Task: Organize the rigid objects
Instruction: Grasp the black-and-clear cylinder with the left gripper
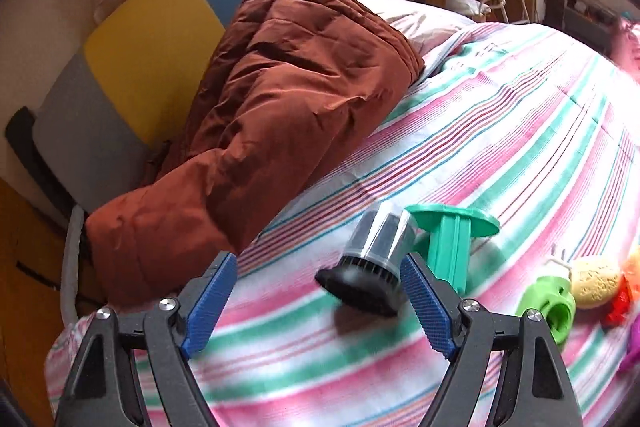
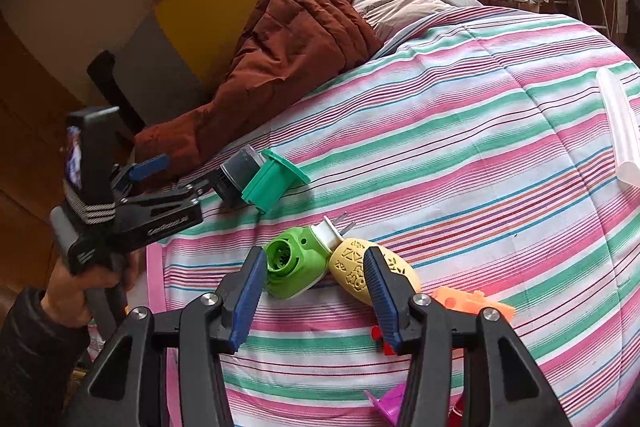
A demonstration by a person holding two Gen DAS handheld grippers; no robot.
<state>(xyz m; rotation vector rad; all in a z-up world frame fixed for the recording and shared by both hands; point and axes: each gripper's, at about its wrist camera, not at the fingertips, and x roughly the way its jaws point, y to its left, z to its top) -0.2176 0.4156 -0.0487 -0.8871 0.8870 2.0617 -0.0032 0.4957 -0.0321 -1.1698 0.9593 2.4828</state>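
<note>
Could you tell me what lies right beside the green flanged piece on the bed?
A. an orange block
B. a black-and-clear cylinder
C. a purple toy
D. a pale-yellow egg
B: the black-and-clear cylinder lies against the green flanged piece, apart from the other toys.

Both hand-held grippers [image 1: 316, 307] [image 2: 316, 295] open, empty

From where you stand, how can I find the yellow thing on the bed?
On the striped bedspread, look between the right gripper's open jaws. The yellow perforated egg-shaped piece touches a green plug-in device; only it has cut-out patterns.
</note>
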